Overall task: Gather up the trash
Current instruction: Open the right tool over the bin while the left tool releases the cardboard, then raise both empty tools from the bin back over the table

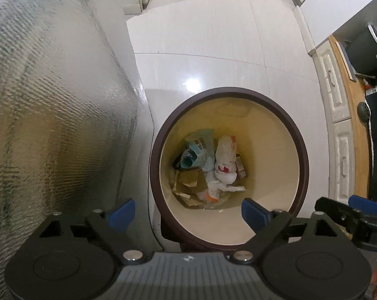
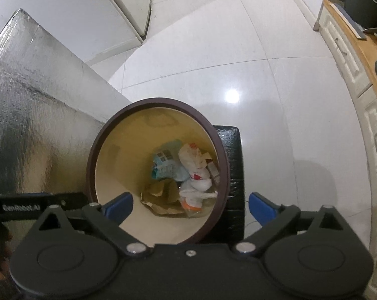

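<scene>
Silver foil-faced board [image 1: 50, 105] was seen beside one round bin [image 1: 276, 135] with a dark brown rim and cream inside, set on the pale tiled floor [image 2: 251, 62]. At the bin's bottom the trash [image 1: 208, 170] was heaped: white plastic bags, brown paper scraps and teal packaging, too jumbled to be counted. Two grippers were held above it, the left gripper [image 1: 188, 212] and right gripper [image 2: 191, 205], each with jaws spread wide and nothing gripped.

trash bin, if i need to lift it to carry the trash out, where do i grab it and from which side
Grip the dark brown rim of the trash bin, coming straight down from above. The bin stands upright with its mouth open and the rim is a narrow raised lip that jaws can straddle. Probably take the side away from the silver foil-covered box, which crowds the opposite side. Both the left gripper and right gripper are open.
</scene>
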Demonstrator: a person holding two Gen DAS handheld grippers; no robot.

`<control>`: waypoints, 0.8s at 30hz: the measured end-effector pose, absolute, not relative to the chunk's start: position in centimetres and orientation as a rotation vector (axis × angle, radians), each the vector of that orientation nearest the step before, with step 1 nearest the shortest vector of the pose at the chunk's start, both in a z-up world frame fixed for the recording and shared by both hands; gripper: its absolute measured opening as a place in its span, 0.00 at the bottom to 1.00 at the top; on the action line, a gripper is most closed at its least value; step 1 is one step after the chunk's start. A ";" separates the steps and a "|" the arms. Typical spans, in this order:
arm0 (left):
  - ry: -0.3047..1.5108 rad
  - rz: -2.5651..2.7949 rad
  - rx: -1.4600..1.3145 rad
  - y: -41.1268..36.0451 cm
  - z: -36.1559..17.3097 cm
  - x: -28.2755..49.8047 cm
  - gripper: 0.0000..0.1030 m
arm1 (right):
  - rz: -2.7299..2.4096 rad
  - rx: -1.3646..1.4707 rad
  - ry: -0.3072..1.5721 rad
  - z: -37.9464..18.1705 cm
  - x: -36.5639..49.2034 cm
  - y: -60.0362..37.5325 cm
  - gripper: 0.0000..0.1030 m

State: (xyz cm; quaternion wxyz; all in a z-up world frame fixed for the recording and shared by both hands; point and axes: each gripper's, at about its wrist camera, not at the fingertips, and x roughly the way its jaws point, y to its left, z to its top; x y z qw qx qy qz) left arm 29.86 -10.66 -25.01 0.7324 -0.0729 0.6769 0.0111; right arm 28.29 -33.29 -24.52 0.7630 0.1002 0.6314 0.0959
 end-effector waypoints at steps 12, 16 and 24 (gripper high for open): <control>1.445 0.010 -0.167 -10.6 -23.0 28.3 1.00 | 0.196 0.169 1.355 -22.9 27.1 -34.2 1.00; 1.425 0.005 -0.170 -10.7 -22.0 27.7 1.00 | 0.200 0.162 1.338 -22.1 26.6 -34.5 1.00; 1.380 0.001 -0.173 -10.5 -19.4 26.1 1.00 | 0.187 0.157 1.311 -20.2 25.2 -35.0 1.00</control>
